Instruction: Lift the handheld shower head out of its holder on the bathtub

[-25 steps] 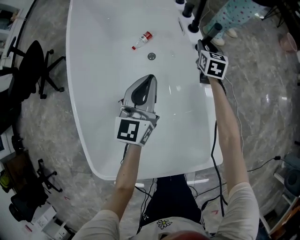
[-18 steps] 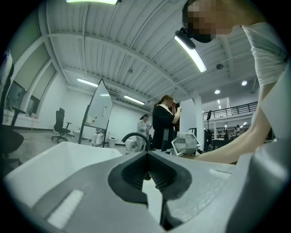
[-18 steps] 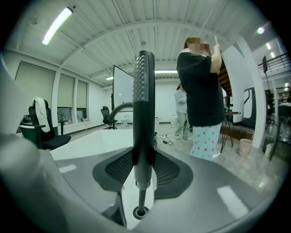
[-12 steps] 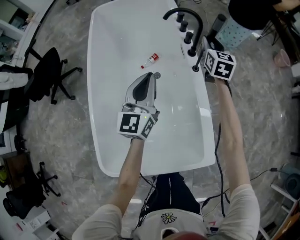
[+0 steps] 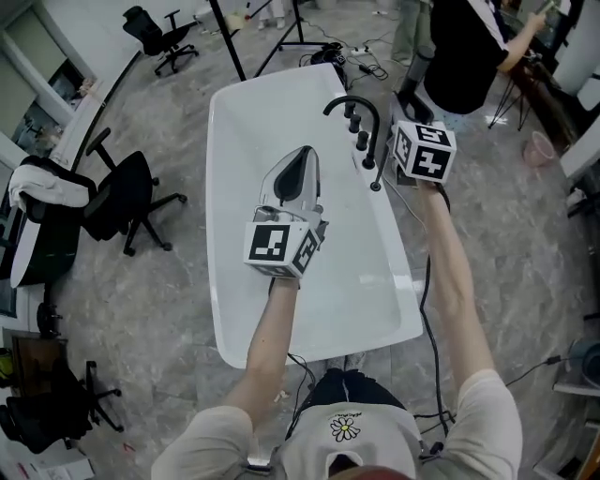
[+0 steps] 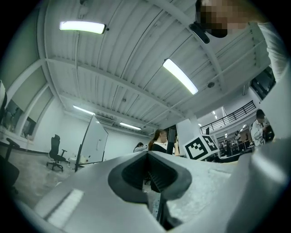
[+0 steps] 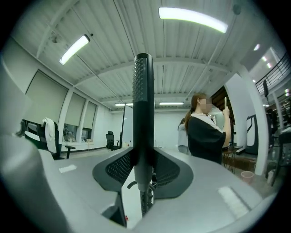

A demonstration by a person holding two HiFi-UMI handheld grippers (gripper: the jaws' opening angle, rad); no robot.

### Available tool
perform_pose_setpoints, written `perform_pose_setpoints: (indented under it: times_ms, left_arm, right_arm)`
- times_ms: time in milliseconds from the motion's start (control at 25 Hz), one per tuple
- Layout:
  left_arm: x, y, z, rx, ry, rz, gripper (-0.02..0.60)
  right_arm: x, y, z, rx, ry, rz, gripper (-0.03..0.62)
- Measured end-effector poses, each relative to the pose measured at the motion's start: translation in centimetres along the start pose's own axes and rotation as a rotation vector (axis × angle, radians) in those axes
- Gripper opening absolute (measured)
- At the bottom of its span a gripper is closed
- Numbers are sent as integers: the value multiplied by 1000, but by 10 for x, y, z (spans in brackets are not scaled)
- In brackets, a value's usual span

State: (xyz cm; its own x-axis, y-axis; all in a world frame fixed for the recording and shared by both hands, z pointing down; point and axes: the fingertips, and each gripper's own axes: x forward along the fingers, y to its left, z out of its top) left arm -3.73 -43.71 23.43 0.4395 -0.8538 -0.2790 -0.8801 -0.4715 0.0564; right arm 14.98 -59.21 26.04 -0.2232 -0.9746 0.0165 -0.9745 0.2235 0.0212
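The black stick-shaped shower head (image 7: 142,100) stands upright between the jaws of my right gripper (image 7: 142,169), which is shut on its handle. Its ribbed hose (image 7: 143,202) hangs below. In the head view this gripper's marker cube (image 5: 422,151) sits by the right rim of the white bathtub (image 5: 246,131), beside the black faucet (image 5: 352,105) and its knobs (image 5: 362,142); the shower head is hidden there. My left gripper (image 5: 301,157) hovers over the middle of the tub, jaws shut on nothing, and appears as closed grey pads (image 6: 150,175) in the left gripper view.
A black cable (image 5: 425,281) runs down outside the tub's right side. Black office chairs (image 5: 131,202) stand on the marble floor to the left. A person in black (image 5: 466,52) stands past the tub at the upper right, near a tripod (image 5: 298,28).
The head view has pulled back and shows the whole tub. Both grippers sit higher over it. The small bottle in the tub is out of sight behind the left gripper.
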Motion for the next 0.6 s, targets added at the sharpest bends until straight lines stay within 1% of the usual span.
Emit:
perform_pose_setpoints:
  times_ms: [160,280,440,600]
  left_arm:
    - [-20,-27,46,12,-29,-7,1]
    - [-34,-50,66,25,-44,-24,1]
    - [-50,-83,72,47,-34,-58,1]
    - [-68,-99,77,71,-45,-63,1]
  right_arm:
    - [-69,12,54,31,-74,2,150]
    - [-126,21,84,55,-118,4,150]
    - [-191,29,98,49,-164,-11,150]
    - [-237,50,95,28,-195,18,149]
